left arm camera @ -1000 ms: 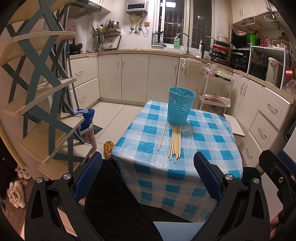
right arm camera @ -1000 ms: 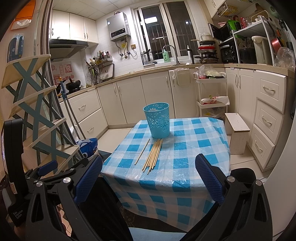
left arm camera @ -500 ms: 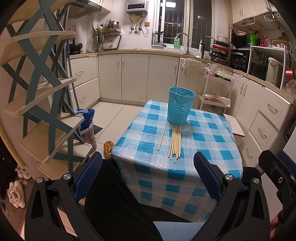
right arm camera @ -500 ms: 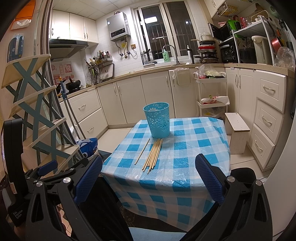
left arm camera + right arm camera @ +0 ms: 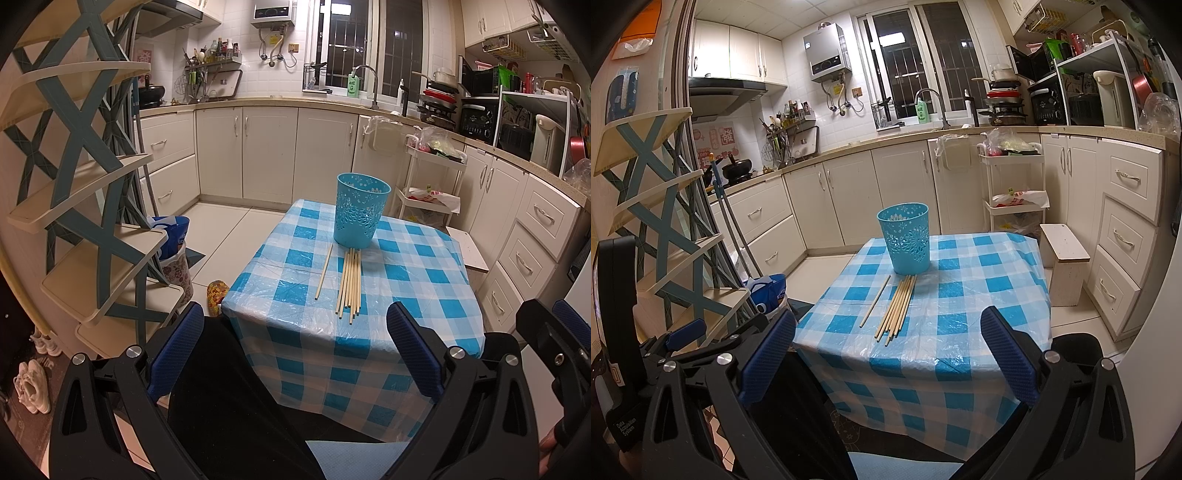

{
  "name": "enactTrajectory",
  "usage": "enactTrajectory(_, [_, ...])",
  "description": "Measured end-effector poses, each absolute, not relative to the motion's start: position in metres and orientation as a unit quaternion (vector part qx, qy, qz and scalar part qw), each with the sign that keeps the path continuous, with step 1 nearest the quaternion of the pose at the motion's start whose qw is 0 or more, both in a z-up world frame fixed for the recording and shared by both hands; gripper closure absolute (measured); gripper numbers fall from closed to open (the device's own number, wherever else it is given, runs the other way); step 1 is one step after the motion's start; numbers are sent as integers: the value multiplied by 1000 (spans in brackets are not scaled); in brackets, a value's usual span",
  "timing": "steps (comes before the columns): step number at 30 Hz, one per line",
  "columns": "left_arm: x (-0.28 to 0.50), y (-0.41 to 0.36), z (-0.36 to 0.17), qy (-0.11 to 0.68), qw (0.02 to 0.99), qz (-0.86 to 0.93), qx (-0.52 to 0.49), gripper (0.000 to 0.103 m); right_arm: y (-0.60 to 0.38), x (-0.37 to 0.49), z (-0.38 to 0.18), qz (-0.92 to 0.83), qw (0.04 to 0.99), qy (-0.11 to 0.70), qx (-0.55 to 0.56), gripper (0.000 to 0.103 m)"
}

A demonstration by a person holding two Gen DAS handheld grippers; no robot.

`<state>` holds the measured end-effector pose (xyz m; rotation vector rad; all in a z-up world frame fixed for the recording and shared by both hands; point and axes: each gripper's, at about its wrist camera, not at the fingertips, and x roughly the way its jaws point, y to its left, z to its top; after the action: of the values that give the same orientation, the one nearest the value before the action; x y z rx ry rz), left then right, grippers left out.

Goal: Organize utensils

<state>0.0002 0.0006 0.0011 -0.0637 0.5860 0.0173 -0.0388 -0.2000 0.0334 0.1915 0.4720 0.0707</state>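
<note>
Chopsticks (image 5: 350, 282) lie on the table (image 5: 417, 288), well beyond both wide-spread, empty tools (image 5: 295, 345) (image 5: 886, 350).

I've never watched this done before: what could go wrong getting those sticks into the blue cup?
The chopsticks lie flat, bunched and touching, so the open right gripper may grab several or scatter them. The blue cup looks light and could tip if bumped. The plastic-covered tablecloth looks slippery.

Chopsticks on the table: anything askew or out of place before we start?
One chopstick lies apart to the left of the main bundle, angled slightly off it. All lie flat on the checked tablecloth, none in the blue cup, which stands upright. Both grippers, left and right, are open and hold nothing. No spills or damage visible.
</note>
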Motion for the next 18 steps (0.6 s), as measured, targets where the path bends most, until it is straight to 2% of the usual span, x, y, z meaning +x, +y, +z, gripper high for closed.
enactTrajectory(7, [13,5,9,296,955,10,-30,8,-201,-29,28,32,967,236,96,7])
enactTrajectory(18, [132,-11,-34,301,954,8,-4,8,-216,84,-27,12,947,306,92,8])
